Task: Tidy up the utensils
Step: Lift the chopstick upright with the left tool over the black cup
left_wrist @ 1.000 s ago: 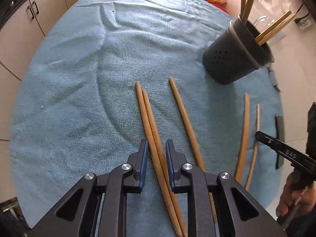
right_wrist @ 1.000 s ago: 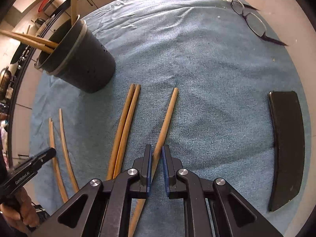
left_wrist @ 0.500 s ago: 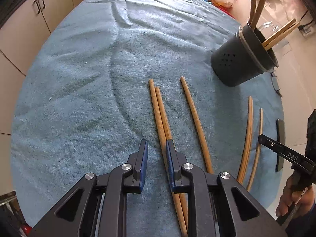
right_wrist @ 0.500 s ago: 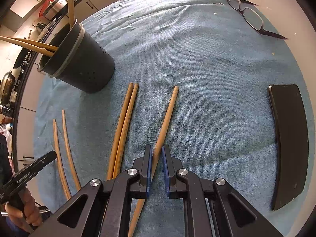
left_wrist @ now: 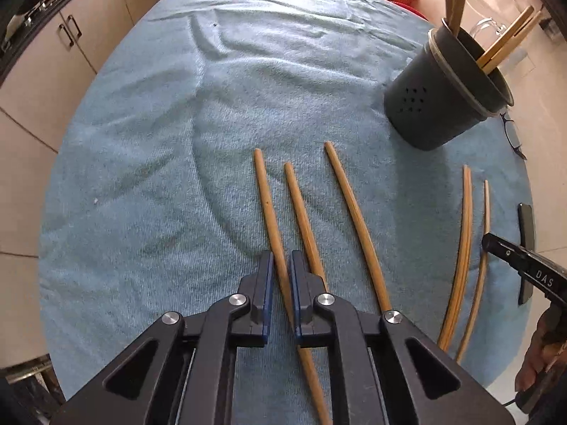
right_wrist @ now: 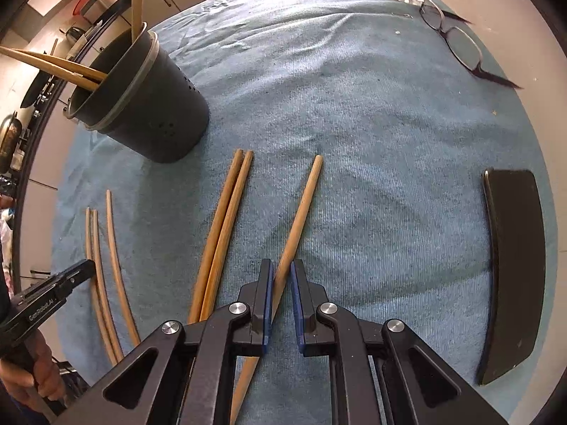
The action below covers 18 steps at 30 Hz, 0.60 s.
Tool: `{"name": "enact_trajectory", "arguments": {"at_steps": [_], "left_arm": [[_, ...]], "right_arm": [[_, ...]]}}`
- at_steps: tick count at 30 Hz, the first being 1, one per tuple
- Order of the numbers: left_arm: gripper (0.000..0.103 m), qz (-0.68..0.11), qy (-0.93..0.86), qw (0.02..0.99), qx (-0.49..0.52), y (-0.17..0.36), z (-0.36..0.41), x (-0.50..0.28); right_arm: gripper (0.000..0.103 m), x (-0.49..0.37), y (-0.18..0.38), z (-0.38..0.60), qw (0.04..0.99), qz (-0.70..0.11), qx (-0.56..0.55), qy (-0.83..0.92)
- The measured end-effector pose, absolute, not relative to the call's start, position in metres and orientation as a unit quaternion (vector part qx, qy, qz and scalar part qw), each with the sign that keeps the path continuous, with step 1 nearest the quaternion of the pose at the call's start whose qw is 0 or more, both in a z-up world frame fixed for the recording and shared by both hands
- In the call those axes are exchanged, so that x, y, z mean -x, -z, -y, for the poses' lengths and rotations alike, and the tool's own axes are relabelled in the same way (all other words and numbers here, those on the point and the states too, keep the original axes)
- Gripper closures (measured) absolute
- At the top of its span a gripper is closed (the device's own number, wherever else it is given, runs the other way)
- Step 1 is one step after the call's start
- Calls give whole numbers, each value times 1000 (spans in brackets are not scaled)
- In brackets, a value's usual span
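Between the blue pads of my left claw (left_wrist: 280,285) sits one wooden chopstick (left_wrist: 270,217), its far end lying on the blue towel (left_wrist: 149,163) that covers the worktop; the jaws have just been closing, and they now pinch the stick. My right claw (right_wrist: 281,288) is likewise clamped down narrow on a single chopstick (right_wrist: 301,212), which runs away from it toward the dark cup (right_wrist: 149,106). To do this step well, I judge each stick should be lifted cleanly off the cloth before it swings, tilted end-down over the cup's rim and lowered in beside the sticks already leaning there, without knocking them. Round, smooth sticks can roll or pivot in flat pads, so a firm, square pinch matters. A second chopstick (left_wrist: 301,212) lies just beside the left one, and a pair (right_wrist: 221,233) rests side by side on the towel. Thinner, paler sticks (right_wrist: 106,258) lie further off. The towel is nubby and wrinkled; the cup is matte, tapered, with small holes.
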<state>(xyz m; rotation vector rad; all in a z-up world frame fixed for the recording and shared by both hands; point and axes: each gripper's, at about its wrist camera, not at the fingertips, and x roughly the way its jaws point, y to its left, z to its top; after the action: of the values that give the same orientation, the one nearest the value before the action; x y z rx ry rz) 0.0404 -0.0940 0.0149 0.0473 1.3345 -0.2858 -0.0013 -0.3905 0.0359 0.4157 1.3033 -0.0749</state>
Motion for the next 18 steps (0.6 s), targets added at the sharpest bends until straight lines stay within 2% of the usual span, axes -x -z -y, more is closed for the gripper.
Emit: {"name": "enact_trajectory", "arguments": {"at_steps": [7,18], "left_arm": [[97,-576,163,801,15,-37,80,-22],[97,-476,169,862,49,-113,68,7]], "right_arm": [[96,9,-40,396,780,-583,-226,21],[96,54,-118,391,869,-433,-239,-21]]}}
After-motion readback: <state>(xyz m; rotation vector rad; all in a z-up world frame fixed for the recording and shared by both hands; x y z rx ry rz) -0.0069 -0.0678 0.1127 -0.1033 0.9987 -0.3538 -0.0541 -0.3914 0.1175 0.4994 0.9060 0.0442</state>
